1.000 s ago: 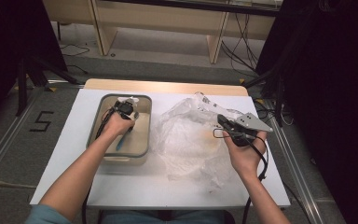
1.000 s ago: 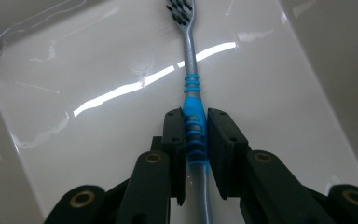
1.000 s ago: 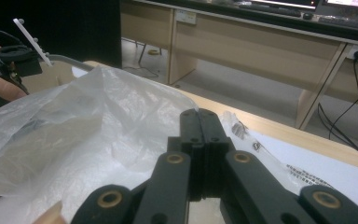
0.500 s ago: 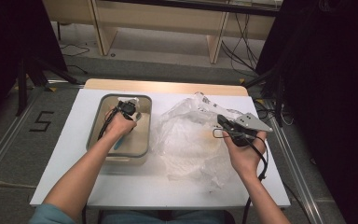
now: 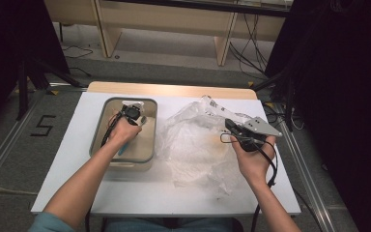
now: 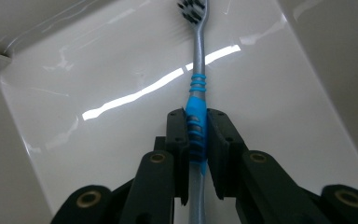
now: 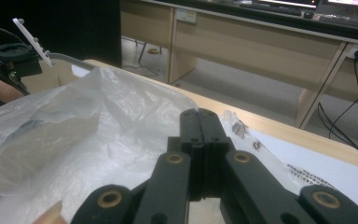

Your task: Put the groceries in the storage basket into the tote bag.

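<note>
A grey and blue toothbrush (image 6: 196, 79) lies along the inside of a shallow white tray (image 6: 98, 70), its bristle head at the far end. My left gripper (image 6: 196, 116) is shut on its blue grip section. From above, that gripper (image 5: 130, 112) sits inside the tray (image 5: 94, 140) at the table's left, and a blue piece of the toothbrush (image 5: 121, 150) pokes out under the hand. My right gripper (image 7: 201, 114) is shut, jaws pressed together, just over a crumpled clear plastic bag (image 7: 74, 126). Whether it pinches the film I cannot tell. The bag (image 5: 193, 145) fills the table's middle, with the right gripper (image 5: 228, 124) at its right edge.
The white table (image 5: 77, 193) has a wooden strip (image 5: 174, 89) along its far edge. Beyond it stand wooden desk legs (image 7: 186, 46), and cables (image 5: 251, 53) lie on the floor. A printed label (image 7: 307, 175) lies flat to the right of the bag.
</note>
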The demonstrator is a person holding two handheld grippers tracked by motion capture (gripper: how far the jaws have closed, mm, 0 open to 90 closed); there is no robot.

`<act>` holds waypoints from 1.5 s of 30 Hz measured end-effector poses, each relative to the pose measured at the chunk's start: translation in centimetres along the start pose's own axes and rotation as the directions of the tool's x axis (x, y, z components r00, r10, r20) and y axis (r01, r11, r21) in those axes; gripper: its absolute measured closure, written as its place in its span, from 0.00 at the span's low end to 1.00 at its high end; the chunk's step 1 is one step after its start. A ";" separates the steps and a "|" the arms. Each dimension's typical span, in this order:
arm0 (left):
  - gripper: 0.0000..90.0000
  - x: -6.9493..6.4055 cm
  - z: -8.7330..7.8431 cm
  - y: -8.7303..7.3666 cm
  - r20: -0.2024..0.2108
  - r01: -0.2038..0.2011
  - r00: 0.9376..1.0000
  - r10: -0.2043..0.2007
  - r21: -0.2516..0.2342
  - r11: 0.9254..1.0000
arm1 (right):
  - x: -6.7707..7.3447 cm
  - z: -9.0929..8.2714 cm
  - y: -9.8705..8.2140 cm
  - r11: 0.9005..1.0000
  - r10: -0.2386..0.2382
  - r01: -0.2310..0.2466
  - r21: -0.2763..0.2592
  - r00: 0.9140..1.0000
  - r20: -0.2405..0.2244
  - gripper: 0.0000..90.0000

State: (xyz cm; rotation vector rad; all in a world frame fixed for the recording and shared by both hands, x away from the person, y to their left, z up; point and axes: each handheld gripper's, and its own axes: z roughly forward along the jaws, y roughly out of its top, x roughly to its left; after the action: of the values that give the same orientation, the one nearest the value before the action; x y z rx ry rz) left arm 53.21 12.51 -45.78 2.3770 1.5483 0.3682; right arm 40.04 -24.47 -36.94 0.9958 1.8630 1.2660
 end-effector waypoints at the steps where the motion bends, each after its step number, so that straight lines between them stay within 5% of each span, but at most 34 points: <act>1: 0.88 0.0 0.0 0.0 0.000 0.000 1.000 0.000 -0.003 1.000 | 0.0 0.0 0.0 1.000 0.000 0.000 0.000 1.000 0.000 1.00; 28: 0.88 0.6 -1.0 -0.5 0.020 0.021 1.000 -0.020 -0.080 0.997 | 0.0 0.0 0.0 1.000 -0.003 0.003 0.000 1.000 0.001 1.00; 45: 0.88 0.7 -3.0 -1.0 0.030 0.027 0.999 -0.022 -0.169 0.985 | 0.1 0.0 0.0 1.000 -0.003 0.003 0.000 1.000 0.001 1.00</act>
State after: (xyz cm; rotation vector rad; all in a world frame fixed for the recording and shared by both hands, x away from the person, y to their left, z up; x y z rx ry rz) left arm 51.59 13.81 -43.32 2.2221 1.4704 0.4409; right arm 40.04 -24.40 -36.98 0.9927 1.8630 1.2642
